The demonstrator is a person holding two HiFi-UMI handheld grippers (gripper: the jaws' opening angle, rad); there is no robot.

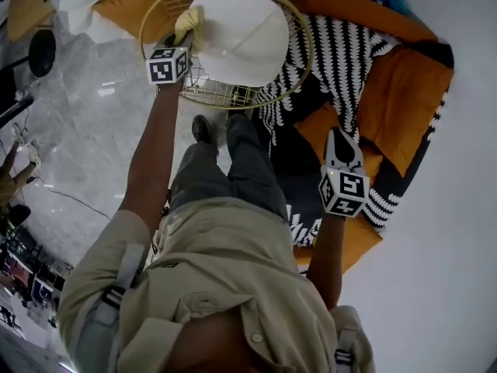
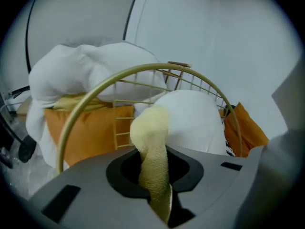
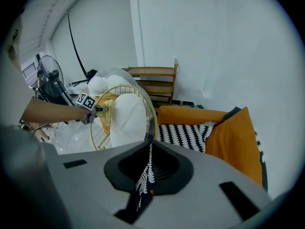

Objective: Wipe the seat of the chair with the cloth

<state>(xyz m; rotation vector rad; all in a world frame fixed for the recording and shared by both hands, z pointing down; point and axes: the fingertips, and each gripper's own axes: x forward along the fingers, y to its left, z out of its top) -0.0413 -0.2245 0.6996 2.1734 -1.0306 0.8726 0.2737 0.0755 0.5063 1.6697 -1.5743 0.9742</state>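
Left arm stretched out, left gripper [image 1: 181, 43] clamped on the yellow cloth [image 2: 153, 144], chair seat [image 1: 242, 36] just ahead of it. Right arm bent, right gripper [image 1: 338, 137] pinching the patterned fabric [image 3: 142, 176].

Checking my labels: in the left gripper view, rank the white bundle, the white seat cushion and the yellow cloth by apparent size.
Largest: white bundle.
Next, unranked: seat cushion and yellow cloth look alike; the cloth is nearest the camera.

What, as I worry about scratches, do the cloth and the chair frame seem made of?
The cloth: soft pale-yellow textile, probably microfibre; its fine ribbed weave shows and it twists limply. The chair frame: likely thin metal rod with a satin gold finish; slim round hoop and wire grid, slightly shiny.
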